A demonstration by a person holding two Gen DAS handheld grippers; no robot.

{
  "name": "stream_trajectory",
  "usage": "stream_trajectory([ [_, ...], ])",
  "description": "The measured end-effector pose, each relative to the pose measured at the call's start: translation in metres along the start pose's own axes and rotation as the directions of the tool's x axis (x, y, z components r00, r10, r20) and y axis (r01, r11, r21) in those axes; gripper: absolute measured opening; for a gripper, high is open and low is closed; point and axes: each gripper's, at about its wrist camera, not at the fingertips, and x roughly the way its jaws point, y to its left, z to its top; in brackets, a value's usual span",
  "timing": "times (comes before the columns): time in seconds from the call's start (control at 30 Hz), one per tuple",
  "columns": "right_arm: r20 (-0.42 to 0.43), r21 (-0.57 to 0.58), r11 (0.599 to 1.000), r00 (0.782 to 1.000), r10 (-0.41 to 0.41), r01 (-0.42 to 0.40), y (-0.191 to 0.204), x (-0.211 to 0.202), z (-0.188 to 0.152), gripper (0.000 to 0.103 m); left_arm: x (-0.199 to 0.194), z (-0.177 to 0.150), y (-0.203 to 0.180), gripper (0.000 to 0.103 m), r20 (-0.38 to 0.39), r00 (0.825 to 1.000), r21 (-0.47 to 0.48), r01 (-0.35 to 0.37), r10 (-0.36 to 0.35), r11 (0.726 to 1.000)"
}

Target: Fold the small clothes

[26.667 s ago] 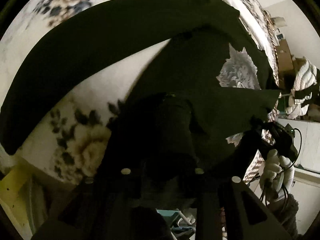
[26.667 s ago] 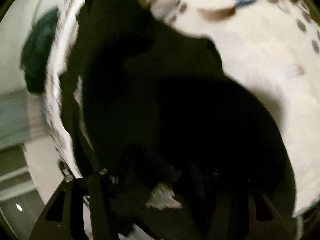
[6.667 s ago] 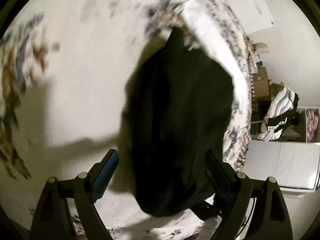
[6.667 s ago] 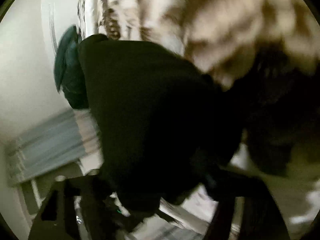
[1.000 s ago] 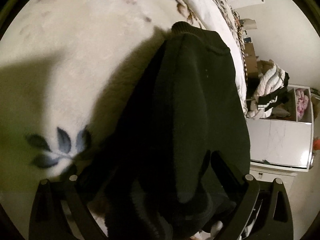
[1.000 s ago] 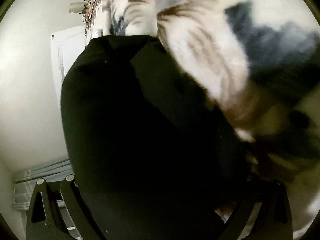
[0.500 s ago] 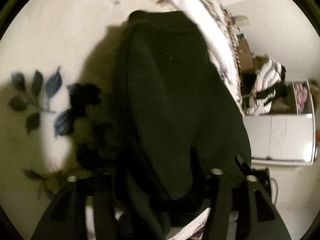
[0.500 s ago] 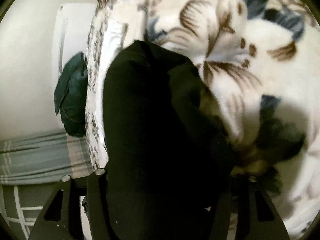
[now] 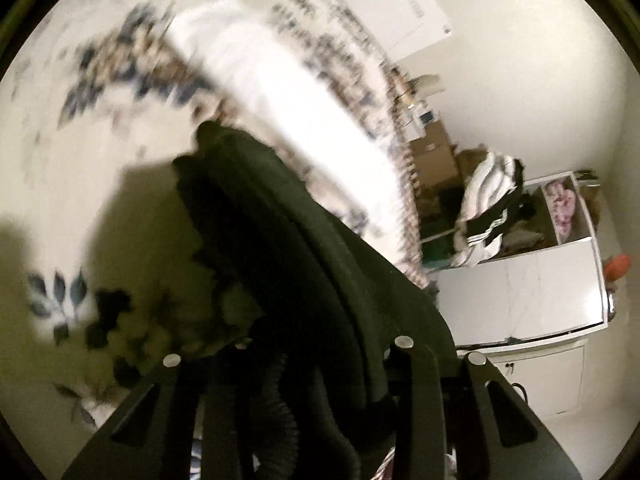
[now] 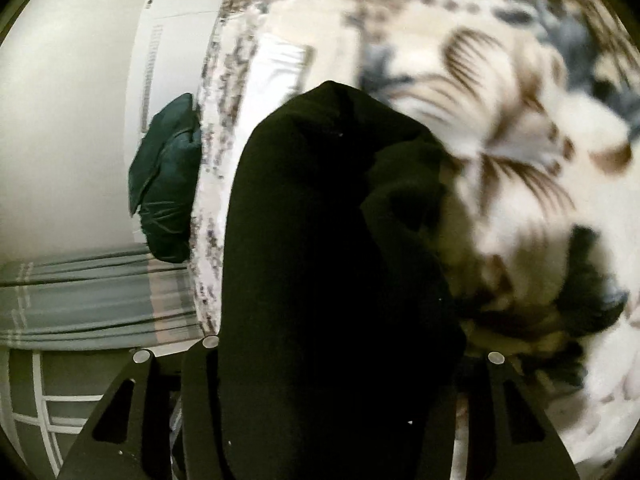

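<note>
- Left wrist view: the left claw (image 9: 316, 360) has just been closing its 2 fingers, and the folded black garment (image 9: 288, 240) runs between them; the cloth bunches in ridges against the inner faces, so the claw grips the garment at its near end.
- The garment stretches away from the claw toward the far middle of the view, its far end lying over the bed (image 9: 80, 128), which carries a white cover with blue and brown flowers.
- A white pillow (image 9: 280, 92) lies far and right of the garment, along the bed's edge.
- Off the bed to the right stand a white cabinet (image 9: 520, 296) and a heap of striped laundry (image 9: 486, 204).
- Right wrist view: the right claw (image 10: 348, 364) has just been closing too; the black garment (image 10: 332, 240) fills the gap between its 2 fingers and presses on both, so it is clamped there.
- The floral bed (image 10: 520, 140) lies to the right, a dark green cushion (image 10: 168, 184) to the far left, and a striped grey curtain (image 10: 88, 296) near left.
</note>
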Motion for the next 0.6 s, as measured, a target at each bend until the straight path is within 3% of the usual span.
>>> stream_trajectory([
  [0.17, 0.012, -0.114, 0.991, 0.998, 0.065, -0.063, 0.068, -0.011, 0.015, 0.054, -0.014, 0.037, -0.027, 0.028, 0.074, 0.995, 0.022, 0.066, -0.067, 0.998],
  [0.3, 0.018, -0.159, 0.979, 0.992, 0.128, -0.124, 0.116, -0.002, 0.036, 0.054, -0.003, 0.084, -0.052, 0.028, 0.130, 0.986, 0.059, 0.093, -0.100, 0.994],
  [0.43, 0.007, -0.164, 0.968, 0.981, 0.195, -0.192, 0.153, 0.048, 0.088, 0.054, 0.025, 0.147, -0.056, 0.028, 0.173, 0.979, 0.078, 0.099, -0.111, 0.992],
  [0.6, -0.040, -0.133, 0.962, 0.971, 0.235, -0.238, 0.158, 0.134, 0.154, 0.054, 0.078, 0.205, -0.024, 0.028, 0.176, 0.982, 0.075, 0.057, -0.069, 0.996],
])
